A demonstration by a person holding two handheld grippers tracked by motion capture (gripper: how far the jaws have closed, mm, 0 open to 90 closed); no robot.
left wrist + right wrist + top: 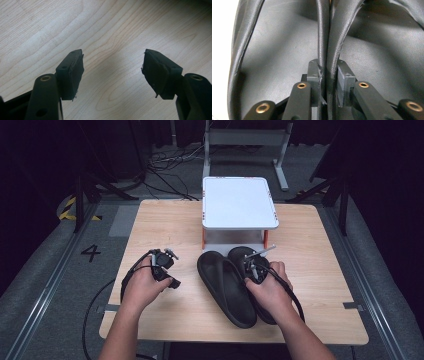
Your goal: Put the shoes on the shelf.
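Bare table (165, 220) under the left hand-held gripper (112, 72) — jaws apart — right hand-held gripper (327, 75) pinching sandal straps (329, 32).

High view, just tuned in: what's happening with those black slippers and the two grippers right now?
A person works at a wooden table with a gripper in each hand. The right gripper has its jaws shut on the two inner edges of the pair of black slippers, pinching them together. The left gripper is open over bare wood, beside the slippers, holding nothing. A small white stand sits behind them.

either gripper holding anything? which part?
Right gripper pinches the straps of both black sandals together. Left gripper is open over bare table.
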